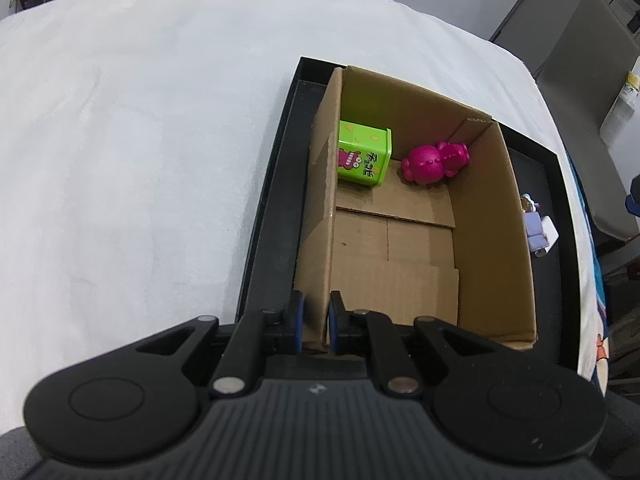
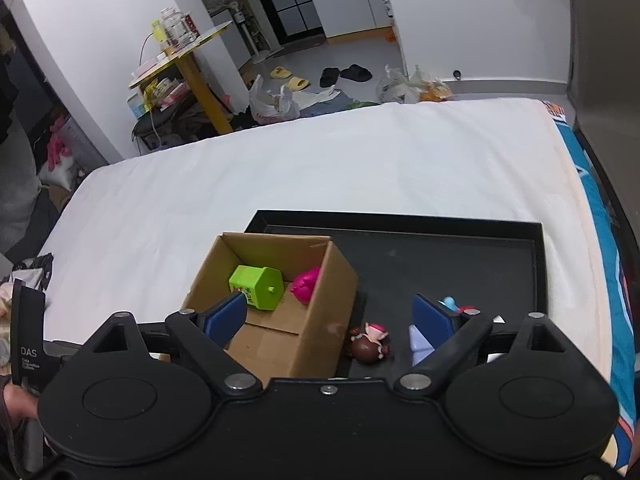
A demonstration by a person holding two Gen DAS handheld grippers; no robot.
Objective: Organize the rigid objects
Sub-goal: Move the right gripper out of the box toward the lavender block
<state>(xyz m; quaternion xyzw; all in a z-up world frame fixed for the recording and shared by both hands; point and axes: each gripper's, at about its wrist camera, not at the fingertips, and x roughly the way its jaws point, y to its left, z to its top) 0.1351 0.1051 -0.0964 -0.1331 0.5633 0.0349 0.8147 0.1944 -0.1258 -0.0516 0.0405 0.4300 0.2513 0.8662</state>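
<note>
Even, soft indoor light; the white cloth-covered table [image 1: 140,140] is bright without glare; faint shadows inside the brown cardboard box [image 1: 480,216] resting on it; fisheye bending beyond its edges; focus sharp.

White bed [image 2: 320,168], black tray [image 2: 400,220] resting on it

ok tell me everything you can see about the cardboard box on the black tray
The cardboard box is plain brown corrugated card, open-topped, its bottom made of overlapping folded flaps. It stands upright at one end of the black tray, which lies on a white sheet. Inside, at the far end, lie a green tin and a magenta toy figure. The left tool is shut on the box's near corner wall, one pad on each side of it.
</note>
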